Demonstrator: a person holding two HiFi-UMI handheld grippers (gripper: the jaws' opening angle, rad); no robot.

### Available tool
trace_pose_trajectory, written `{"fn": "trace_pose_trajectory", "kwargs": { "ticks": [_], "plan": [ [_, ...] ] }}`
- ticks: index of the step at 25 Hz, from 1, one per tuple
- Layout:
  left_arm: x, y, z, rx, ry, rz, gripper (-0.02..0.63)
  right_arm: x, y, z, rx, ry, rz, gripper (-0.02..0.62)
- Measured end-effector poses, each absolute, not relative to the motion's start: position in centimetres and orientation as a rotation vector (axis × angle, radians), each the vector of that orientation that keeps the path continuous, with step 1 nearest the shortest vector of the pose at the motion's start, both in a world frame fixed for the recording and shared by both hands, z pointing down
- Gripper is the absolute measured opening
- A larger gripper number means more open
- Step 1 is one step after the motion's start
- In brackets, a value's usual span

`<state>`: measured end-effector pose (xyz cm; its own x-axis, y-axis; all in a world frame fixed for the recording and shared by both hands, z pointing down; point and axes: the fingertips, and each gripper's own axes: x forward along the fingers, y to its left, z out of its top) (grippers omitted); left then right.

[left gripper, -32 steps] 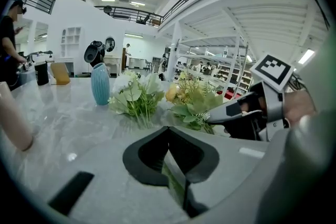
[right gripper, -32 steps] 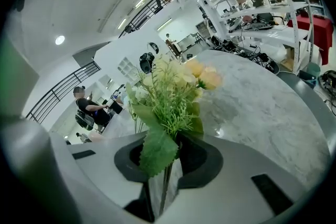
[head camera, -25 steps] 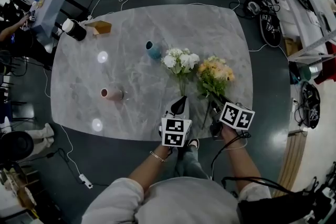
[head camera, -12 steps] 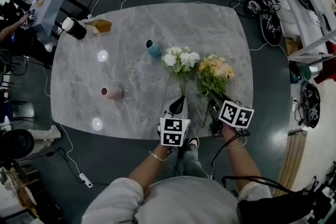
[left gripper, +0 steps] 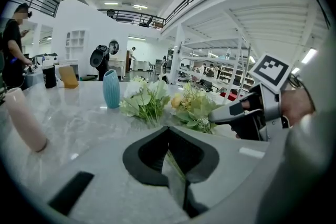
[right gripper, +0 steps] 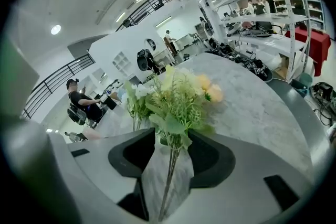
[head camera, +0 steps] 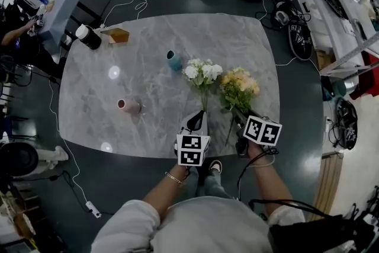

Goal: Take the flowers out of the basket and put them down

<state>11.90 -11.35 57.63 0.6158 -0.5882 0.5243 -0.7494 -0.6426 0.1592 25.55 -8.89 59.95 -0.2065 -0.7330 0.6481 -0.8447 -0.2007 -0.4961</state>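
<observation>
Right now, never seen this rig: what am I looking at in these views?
No robot: a person holds a claw in each hand. One picture is from a head camera looking down; the other two from cameras riding on each claw. On the marble table lie white flowers and yellow flowers, with a blue vase, pink vase, black cup and brown box. No basket shows. The left claw is shut on the white flowers' stem. The right claw has just been opening; the yellow flowers' stems sit between its jaws, ungripped.
</observation>
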Motion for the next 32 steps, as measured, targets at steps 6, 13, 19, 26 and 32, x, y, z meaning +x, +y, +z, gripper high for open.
{"fn": "trace_pose_trajectory", "kwargs": {
  "ticks": [6, 13, 19, 26, 32],
  "plan": [
    [10.8, -10.8, 56.6, 2.483, -1.099, 0.584, 0.011, 25.7, -7.8, 59.0, 1.936, -1.887, 1.351, 0.164],
    [9.7, -9.2, 55.3, 2.482, -1.126, 0.537, 0.011, 26.1, -5.4, 58.0, 1.981, -1.865, 1.335, 0.164],
    [8.9, -8.1, 53.4, 2.467, -1.17, 0.51, 0.011, 25.9, -4.1, 56.0, 2.03, -1.897, 1.276, 0.163],
    [8.9, -7.4, 49.9, 2.479, -1.194, 0.435, 0.011, 24.5, -3.3, 52.4, 2.09, -1.974, 1.184, 0.091],
    [9.6, -6.7, 47.6, 2.512, -1.192, 0.374, 0.011, 23.9, -2.6, 50.1, 2.092, -2.038, 1.078, 0.026]
  ]
}}
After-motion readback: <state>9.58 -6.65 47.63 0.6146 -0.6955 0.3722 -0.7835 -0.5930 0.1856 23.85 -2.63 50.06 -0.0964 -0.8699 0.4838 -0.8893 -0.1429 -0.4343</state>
